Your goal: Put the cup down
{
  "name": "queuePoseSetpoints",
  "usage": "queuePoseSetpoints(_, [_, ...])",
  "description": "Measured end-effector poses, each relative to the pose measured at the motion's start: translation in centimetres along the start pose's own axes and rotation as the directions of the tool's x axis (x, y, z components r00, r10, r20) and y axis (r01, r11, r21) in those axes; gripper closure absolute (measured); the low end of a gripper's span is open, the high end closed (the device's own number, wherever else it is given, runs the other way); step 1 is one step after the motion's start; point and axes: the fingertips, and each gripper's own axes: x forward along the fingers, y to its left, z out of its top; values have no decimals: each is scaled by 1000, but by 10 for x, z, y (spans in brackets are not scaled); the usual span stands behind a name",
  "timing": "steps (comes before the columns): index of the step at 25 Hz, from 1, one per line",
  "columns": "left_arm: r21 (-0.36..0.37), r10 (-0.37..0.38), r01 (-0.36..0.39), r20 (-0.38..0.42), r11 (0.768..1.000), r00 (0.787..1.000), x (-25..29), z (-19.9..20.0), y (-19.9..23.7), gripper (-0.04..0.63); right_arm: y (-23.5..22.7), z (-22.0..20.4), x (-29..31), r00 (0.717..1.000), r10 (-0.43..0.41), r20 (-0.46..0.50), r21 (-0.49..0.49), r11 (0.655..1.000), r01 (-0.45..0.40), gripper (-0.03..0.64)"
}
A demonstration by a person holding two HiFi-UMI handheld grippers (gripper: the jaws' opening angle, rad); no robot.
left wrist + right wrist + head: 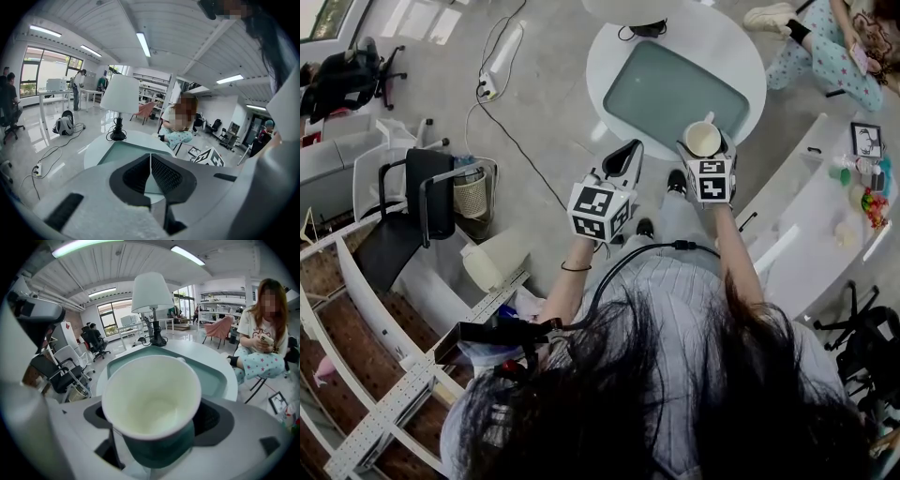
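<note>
Round white table (pixel 609 66) ahead of the standing person, with a grey-green rectangular mat (pixel 675 89) filling most of its top. A white-shaded lamp (pixel 151 291) stands at the table's far edge. A seated person (pixel 825 42) is at the far right, off the table. Right gripper (pixel 704 150) is held out over the near right part of the table, its jaws clamped on a cup (pixel 151 399) across the lower body, one pad on each side. The cup is upright and looks to be in the air above the near edge of the mat, not resting on it. Left gripper (pixel 623 159) hangs to the left and nearer, short of the table, with its jaws pressed together and nothing between them. The cup has a white inside, a dark green outside, flares toward the rim, and is empty; a small handle shows on its far side. Judging by the look, it is glazed ceramic: stiff, smooth enough to slip in the pads, moderately light while empty, and liable to chip if dropped. The grip on the body below the rim seems sound, and the base should meet the mat flat before release. No brand or writing is readable on the cup. The only print is the black-and-white square markers on the gripper cubes.
</note>
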Motion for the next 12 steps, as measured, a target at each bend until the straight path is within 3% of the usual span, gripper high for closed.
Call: queuePoseSetpoints(12, [5, 1, -1, 22, 1000, 1000, -14, -2, 3, 578, -3, 12, -29, 998, -34, 45, 28, 999, 33, 184])
